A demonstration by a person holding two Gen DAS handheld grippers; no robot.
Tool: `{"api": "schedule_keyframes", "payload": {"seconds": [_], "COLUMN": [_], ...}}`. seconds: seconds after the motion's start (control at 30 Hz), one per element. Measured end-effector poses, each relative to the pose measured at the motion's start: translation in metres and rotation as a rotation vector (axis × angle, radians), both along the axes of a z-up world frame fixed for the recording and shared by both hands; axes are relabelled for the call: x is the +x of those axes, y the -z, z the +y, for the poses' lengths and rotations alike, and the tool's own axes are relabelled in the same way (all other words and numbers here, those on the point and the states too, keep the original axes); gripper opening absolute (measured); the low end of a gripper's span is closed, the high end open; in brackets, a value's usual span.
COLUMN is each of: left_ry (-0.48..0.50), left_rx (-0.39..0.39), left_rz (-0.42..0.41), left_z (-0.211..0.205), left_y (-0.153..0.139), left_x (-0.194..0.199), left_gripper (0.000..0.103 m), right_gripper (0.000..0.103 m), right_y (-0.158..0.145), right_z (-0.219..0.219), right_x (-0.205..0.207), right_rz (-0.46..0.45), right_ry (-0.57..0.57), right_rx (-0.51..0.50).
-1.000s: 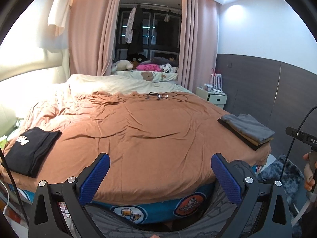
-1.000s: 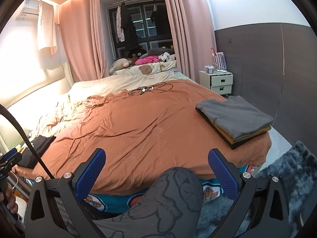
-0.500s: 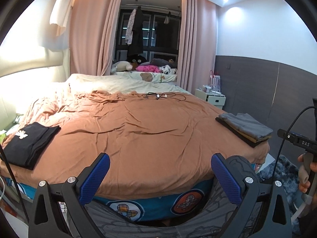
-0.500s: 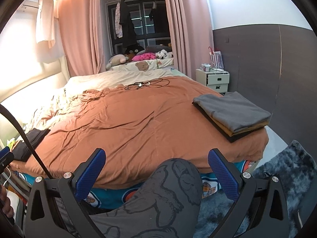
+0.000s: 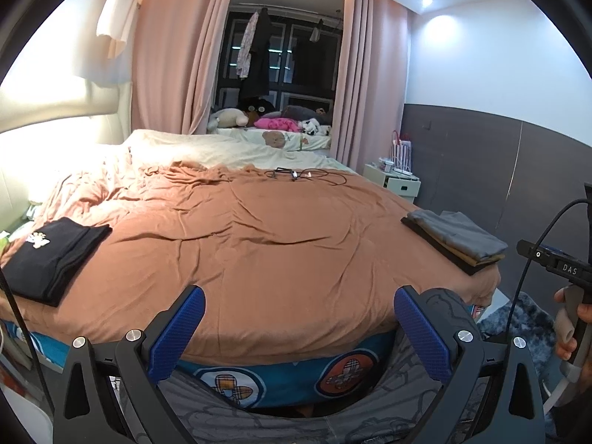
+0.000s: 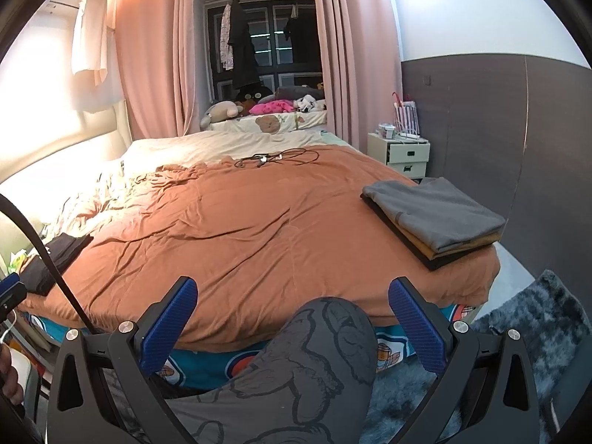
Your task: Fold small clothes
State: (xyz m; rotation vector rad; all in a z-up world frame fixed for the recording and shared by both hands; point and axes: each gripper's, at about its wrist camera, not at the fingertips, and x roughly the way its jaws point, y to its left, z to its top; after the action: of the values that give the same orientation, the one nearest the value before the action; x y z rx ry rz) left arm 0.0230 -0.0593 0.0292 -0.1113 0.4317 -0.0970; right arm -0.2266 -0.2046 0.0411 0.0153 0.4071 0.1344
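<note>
A folded black garment (image 5: 50, 255) with a small white print lies on the bed's near left corner; it shows again as the black garment (image 6: 55, 259) at the left edge of the right wrist view. A neat stack of folded clothes (image 6: 434, 218), grey on top, rests on the near right corner, also seen as the stack (image 5: 457, 240). My left gripper (image 5: 298, 327) is open and holds nothing, off the front edge of the bed. My right gripper (image 6: 292, 327) is open too, over the person's knee (image 6: 325, 336).
The brown bedspread (image 5: 266, 233) covers the bed. A tangle of cables (image 6: 275, 157) lies far back on it. A white nightstand (image 6: 401, 155) stands right of the bed, a dark shaggy rug (image 6: 529, 336) on the floor. A hand (image 5: 571, 318) holds the other gripper's handle.
Both grippers have drawn back and slightly down from the bed, so the bed looks a little further away. Both stay open. The clothes have not moved.
</note>
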Motion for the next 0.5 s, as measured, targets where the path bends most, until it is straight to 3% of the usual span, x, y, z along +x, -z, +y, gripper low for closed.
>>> {"api": "schedule_keyframes", "payload": {"seconds": [0.5], "left_ry": [-0.014], "left_rx": [-0.017], "left_rz": [-0.002], "left_z": [0.0047], "left_y": [0.0007], "left_x": [-0.0052], "left_gripper": [0.103], "right_gripper": [0.103], "right_y": [0.0006], "right_z": [-0.0042], "right_x": [-0.0003], "right_rz": [0.000], "right_ry": [-0.011], "right_rx": [-0.008]}}
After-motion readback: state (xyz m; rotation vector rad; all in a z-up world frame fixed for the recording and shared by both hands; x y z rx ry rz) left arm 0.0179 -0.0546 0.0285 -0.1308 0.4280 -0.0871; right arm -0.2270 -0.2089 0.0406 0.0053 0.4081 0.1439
